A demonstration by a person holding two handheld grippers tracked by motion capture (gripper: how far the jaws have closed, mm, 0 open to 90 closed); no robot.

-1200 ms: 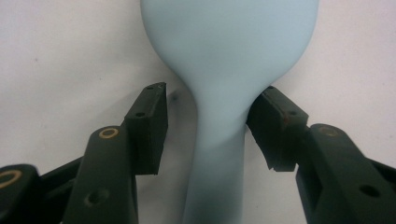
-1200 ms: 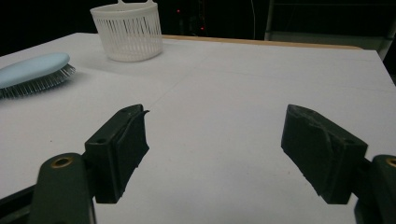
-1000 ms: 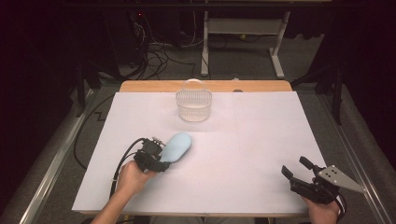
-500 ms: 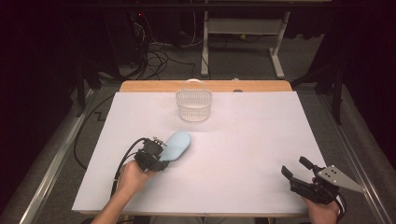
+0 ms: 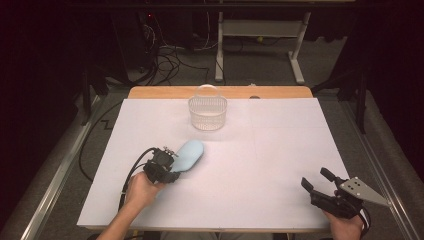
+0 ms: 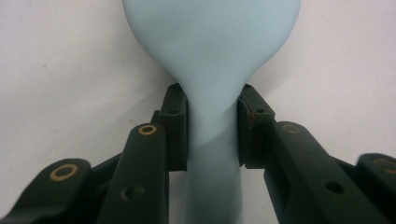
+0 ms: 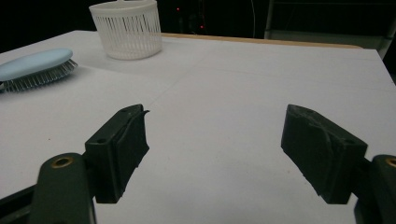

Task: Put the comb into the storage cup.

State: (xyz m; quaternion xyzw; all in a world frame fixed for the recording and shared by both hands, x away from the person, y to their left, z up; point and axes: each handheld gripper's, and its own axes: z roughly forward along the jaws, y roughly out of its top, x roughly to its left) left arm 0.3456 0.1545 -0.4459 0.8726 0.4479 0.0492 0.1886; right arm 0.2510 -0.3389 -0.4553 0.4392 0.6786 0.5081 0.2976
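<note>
Covering nearly the whole table [image 5: 280, 165] is a white sheet, and a white slatted basket [image 5: 207, 113] is standing near its far edge. Nearer the person, on the left half, a pale blue hairbrush [image 5: 188, 154] is lying flat with its head pointing toward the basket. The left hand [image 5: 140, 189] is reaching in from the front edge, forearm angled up and right, and the left gripper [image 5: 165, 167] has just been closing on the brush's handle. The left gripper view is showing what the high view cannot: both pads [image 6: 175, 126] pressing the narrow neck. The right gripper [image 5: 320, 182] is resting low at the front right corner, well apart, jaws spread wide around nothing. Its own view is revealing the bristles [image 7: 39, 77] facing down.
</note>
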